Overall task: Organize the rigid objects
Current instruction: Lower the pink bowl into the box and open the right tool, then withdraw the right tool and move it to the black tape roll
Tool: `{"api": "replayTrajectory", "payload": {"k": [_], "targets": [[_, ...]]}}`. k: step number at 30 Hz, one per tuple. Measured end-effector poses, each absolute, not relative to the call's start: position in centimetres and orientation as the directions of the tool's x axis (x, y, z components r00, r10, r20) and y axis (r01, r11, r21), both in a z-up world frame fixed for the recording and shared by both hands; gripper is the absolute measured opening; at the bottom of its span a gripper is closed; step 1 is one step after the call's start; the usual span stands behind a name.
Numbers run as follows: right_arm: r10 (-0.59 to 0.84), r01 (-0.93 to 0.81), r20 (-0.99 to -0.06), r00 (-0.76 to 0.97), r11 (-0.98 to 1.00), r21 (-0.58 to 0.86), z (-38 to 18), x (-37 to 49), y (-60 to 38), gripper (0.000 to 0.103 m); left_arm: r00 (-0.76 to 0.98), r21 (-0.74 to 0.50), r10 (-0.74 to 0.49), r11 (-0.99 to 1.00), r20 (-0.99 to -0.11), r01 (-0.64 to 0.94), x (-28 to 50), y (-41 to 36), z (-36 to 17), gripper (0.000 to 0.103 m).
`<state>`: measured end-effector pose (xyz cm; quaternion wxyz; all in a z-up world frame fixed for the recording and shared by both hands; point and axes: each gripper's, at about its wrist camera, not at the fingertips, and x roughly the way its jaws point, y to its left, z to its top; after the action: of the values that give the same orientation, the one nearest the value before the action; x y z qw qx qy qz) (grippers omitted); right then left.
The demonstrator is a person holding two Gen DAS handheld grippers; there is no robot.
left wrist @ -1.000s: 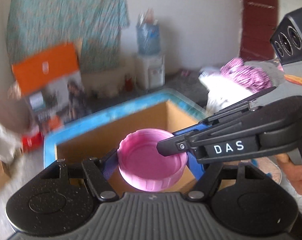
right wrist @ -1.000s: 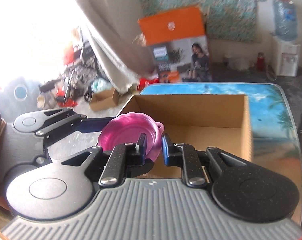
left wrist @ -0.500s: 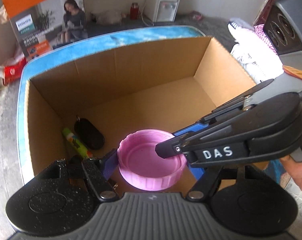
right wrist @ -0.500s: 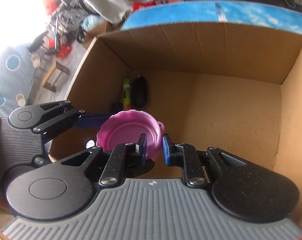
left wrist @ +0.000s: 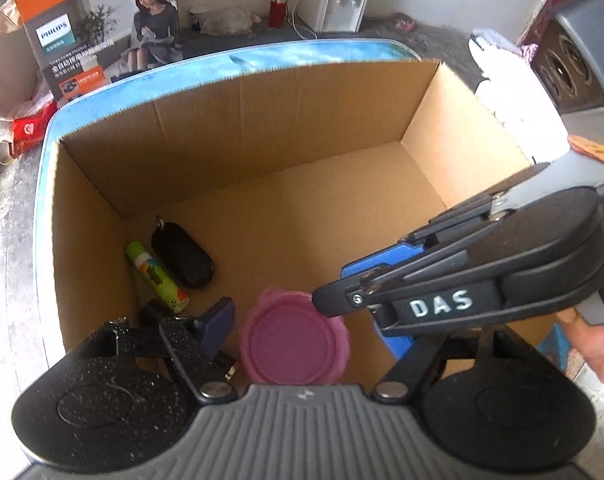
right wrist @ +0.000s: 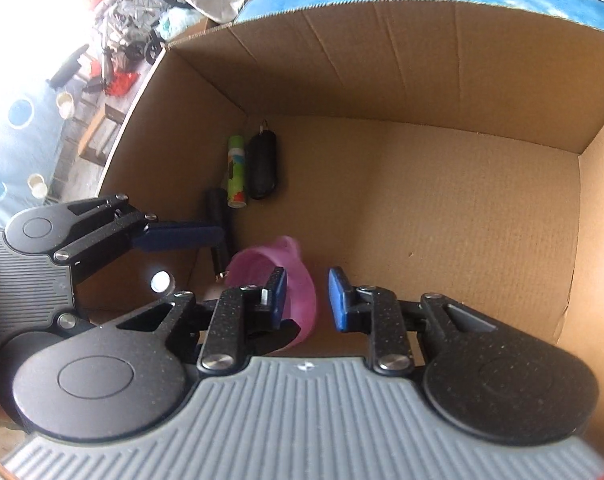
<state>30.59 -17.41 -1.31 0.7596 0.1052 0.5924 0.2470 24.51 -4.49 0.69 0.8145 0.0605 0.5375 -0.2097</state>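
A pink plastic lid (left wrist: 292,340) is inside the open cardboard box (left wrist: 342,112), near its front wall, free of both grippers; it also shows in the right wrist view (right wrist: 290,284). My left gripper (left wrist: 306,328) is open just above the lid, its fingers apart on either side. My right gripper (right wrist: 306,296) is open too, with the lid beside its left finger (right wrist: 276,294). The right gripper reaches in from the right in the left wrist view (left wrist: 442,292).
A green printed tube (left wrist: 158,276), a black key fob (left wrist: 182,254) and a dark cylinder (right wrist: 218,216) lie along the box's left wall. The box stands on a blue patterned table (left wrist: 302,52). An orange Philips carton (left wrist: 98,28) stands behind.
Both grippers opened and let go of the pink lid, which dropped lower into the box. Both views came closer over the box.
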Motion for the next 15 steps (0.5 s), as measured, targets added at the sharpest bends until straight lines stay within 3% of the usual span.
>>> {"api": "replayTrajectory", "payload": {"k": [8,15], "targets": [[0.609,-0.228,-0.712,0.349,0.792,0.566,2.9,26.6,-21.4,0.026,0.427,-0.132,-0.318,0.902,-0.846,0.41,21.8,-3.8,4.8,0.085],[0.626,-0.239,-0.543,0.559,0.749,0.618,7.2,17.6,-26.2,0.033,0.538,-0.108,-0.367,0.886,-0.759,0.452,16.0,-3.4,9.2,0.091]]}}
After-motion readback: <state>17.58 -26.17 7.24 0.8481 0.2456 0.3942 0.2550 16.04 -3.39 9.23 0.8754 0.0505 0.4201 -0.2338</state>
